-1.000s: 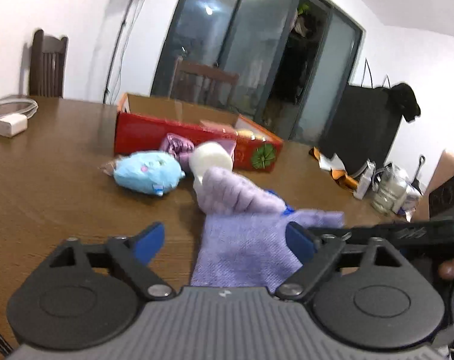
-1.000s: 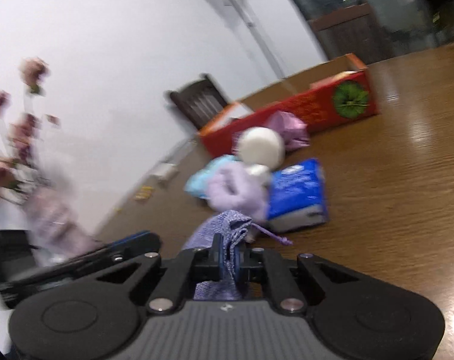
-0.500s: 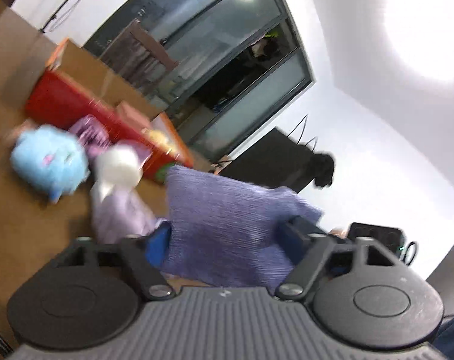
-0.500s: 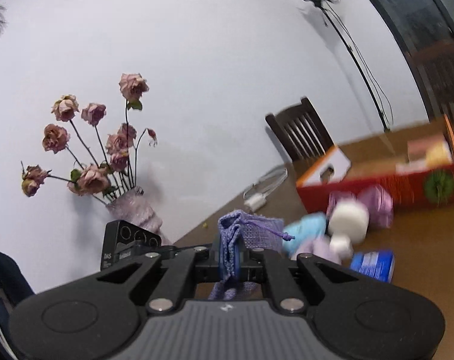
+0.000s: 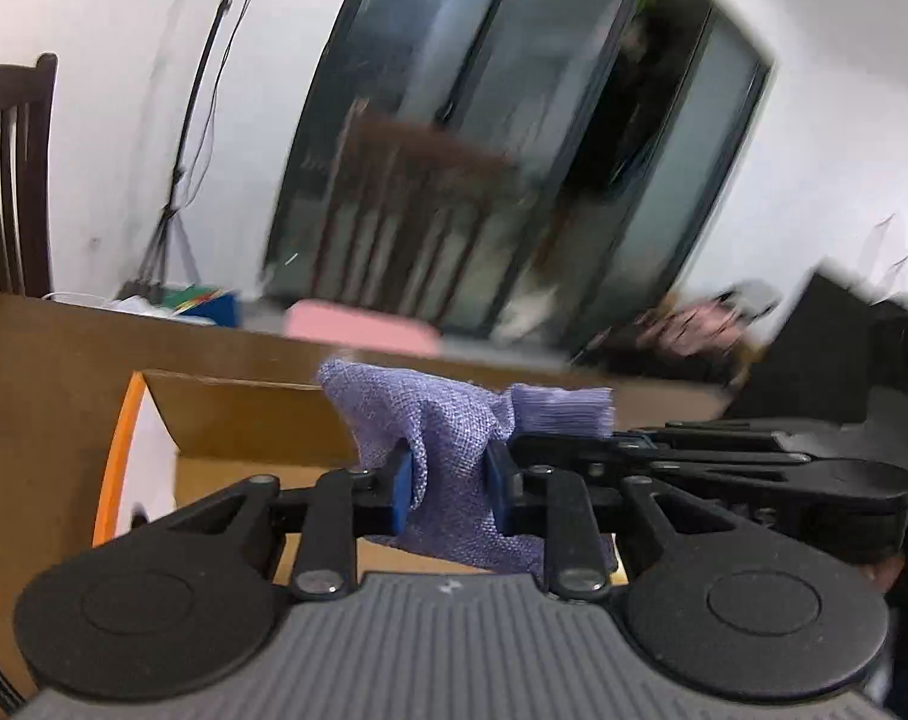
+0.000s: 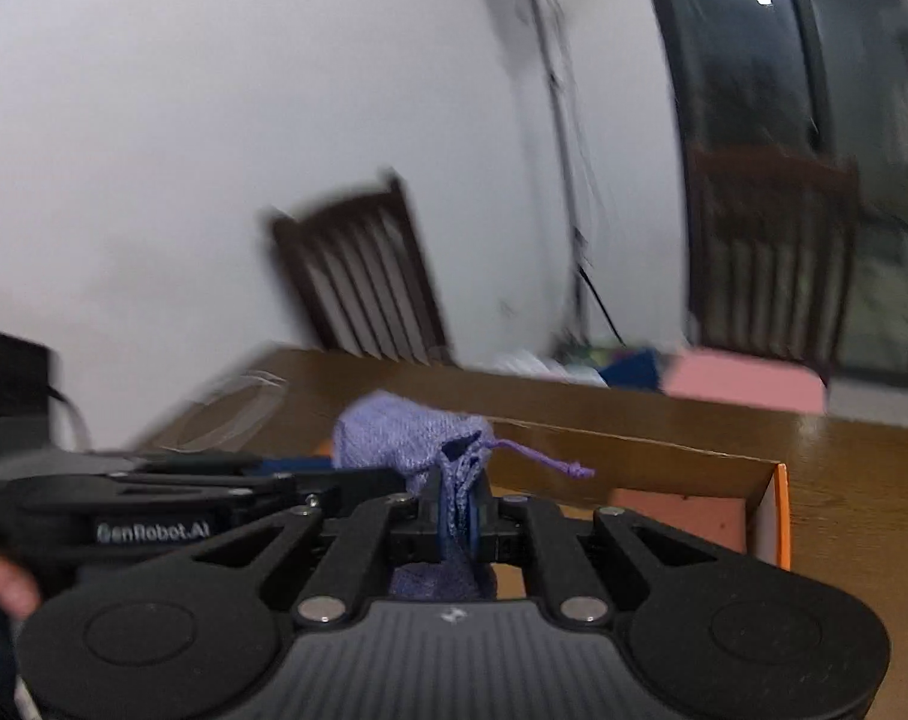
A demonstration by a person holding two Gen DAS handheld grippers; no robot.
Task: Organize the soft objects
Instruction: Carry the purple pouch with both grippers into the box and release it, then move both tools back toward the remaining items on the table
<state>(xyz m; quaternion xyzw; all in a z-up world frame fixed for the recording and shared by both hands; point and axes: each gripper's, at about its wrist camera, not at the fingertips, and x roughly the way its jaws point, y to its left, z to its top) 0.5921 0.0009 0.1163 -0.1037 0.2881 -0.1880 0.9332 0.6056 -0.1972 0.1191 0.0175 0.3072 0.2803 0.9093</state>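
A purple woven drawstring pouch (image 5: 448, 420) hangs in the air, held from two sides. My left gripper (image 5: 448, 480) has its jaws closing, and its blue pads press on the bunched cloth. My right gripper (image 6: 459, 516) is shut on the pouch's gathered neck (image 6: 394, 432), and the drawstring (image 6: 544, 459) trails off to the right. Each gripper shows in the other's view, the right gripper (image 5: 724, 462) beside the left and the left gripper (image 6: 184, 480) beside the right. Right behind and below the pouch is an open cardboard box (image 5: 244, 414) with an orange edge (image 6: 778, 516).
The box stands on a brown wooden table (image 6: 862, 480). A pink block (image 5: 364, 327) lies beyond the box, and a white cable (image 6: 238, 402) lies at the table's far left. Dark wooden chairs (image 6: 364, 276) and a lamp stand line the white wall.
Both grippers have swung up and away from the plush toys to the open box, carrying the pouch. The left jaws have closed from wide apart onto the cloth. The toys have left view.
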